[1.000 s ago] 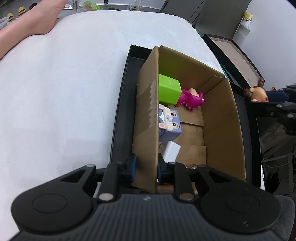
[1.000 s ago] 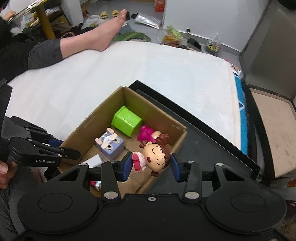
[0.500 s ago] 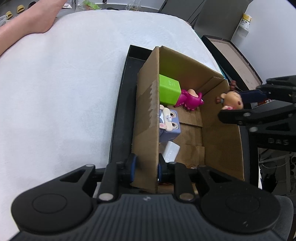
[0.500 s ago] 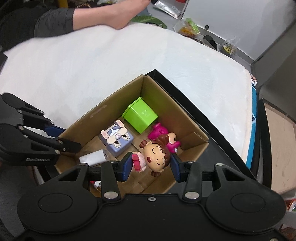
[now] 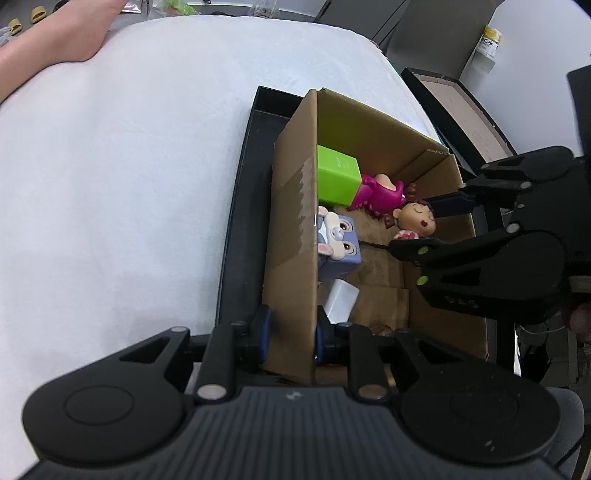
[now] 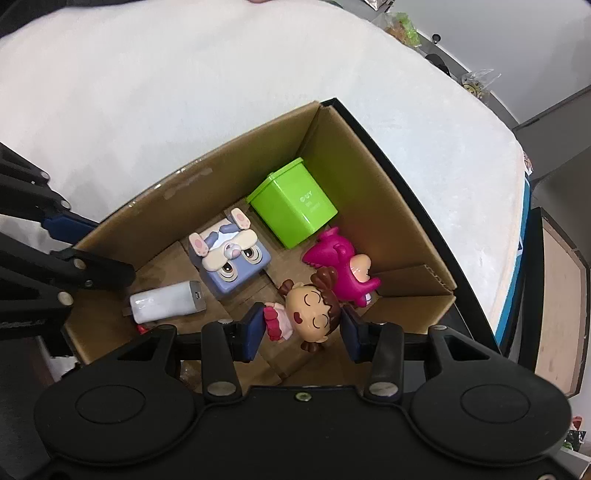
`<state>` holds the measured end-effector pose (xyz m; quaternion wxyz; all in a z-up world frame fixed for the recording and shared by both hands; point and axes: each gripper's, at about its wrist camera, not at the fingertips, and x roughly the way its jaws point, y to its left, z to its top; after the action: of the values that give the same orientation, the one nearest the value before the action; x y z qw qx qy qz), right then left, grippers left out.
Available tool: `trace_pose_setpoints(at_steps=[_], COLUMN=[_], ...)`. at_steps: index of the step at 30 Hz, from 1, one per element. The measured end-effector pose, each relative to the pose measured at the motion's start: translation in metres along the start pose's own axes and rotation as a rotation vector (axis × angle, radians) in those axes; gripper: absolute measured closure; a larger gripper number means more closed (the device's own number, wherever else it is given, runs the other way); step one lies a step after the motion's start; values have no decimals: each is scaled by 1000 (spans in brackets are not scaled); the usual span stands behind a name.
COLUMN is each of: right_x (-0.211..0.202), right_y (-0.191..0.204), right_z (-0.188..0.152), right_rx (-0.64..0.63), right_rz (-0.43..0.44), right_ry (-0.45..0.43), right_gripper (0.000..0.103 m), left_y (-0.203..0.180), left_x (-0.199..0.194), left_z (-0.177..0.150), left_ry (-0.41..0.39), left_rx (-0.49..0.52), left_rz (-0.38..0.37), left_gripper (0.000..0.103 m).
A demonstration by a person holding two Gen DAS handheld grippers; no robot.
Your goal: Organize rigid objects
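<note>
Cardboard box (image 6: 354, 177) sits open-topped inside a shallow black tray (image 5: 240, 206), which rests on a white padded surface (image 5: 122, 177); whether that surface is a bed or a covered counter cannot be told.

Left gripper (image 5: 291, 334): fingers closed on the box's near side wall, one blue pad outside the cardboard, the other inside. The wall stands upright between them.

Right gripper (image 6: 301, 326): fingers clamped on the doll figurine (image 6: 306, 315), one pad at the pink skirt end, the other against the head. The doll has brown pigtails and closed eyes, and lies sideways across the grip. In the left wrist view the doll (image 5: 415, 218) is inside the box opening, below the rim and above the floor flaps, not resting on them as far as can be seen.

Contents on the box floor:
- Green lidded bin (image 6: 293, 201), toward the far corner, tilted.
- Magenta figurine (image 6: 340, 267), just beside the bin, close against the far end wall flap. It lies on its side.
- Blue-grey bunny cube (image 6: 229, 258), near the middle, next to the bin.
- White charger block (image 6: 168, 302), at the near end, lying flat. A small red item shows just under it; too hidden to identify.

Doll head is near the magenta figurine; contact cannot be judged.

A person's bare limb (image 5: 55, 33) rests at the far edge of the white surface.
</note>
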<state>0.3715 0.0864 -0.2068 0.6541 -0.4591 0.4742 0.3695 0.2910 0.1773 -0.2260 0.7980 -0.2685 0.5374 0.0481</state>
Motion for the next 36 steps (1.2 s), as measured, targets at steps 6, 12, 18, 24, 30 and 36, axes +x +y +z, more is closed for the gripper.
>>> trace_pose_setpoints(at_steps=[6,12,18,24,30,36], right_x=[6,2,-14,-32,-48,-57], right_y=[3,-3,-13,-27,-44,-54], right_z=[1,-5,-12,-22,-41,-62], right_rx=[-6,9,63,143,227,301], right_rz=[-44,-30,5,53,78,91], right_ry=[-2,-15,-56,-75,-98,-116], right_gripper=[57,57,57,57,57,56], left_y=[1,2,1,0,0,-2], left_x=[0,1,0,0,-2,-5], left_z=[0,1,1,1,1,0], left_ry=[2,5,5,5,-2,-12], left_rx=[-2,-8,-7,-4,-4,-3], left_rz=[-2,2,4,10,13,29], left_gripper=[81,81,81,82,83,84])
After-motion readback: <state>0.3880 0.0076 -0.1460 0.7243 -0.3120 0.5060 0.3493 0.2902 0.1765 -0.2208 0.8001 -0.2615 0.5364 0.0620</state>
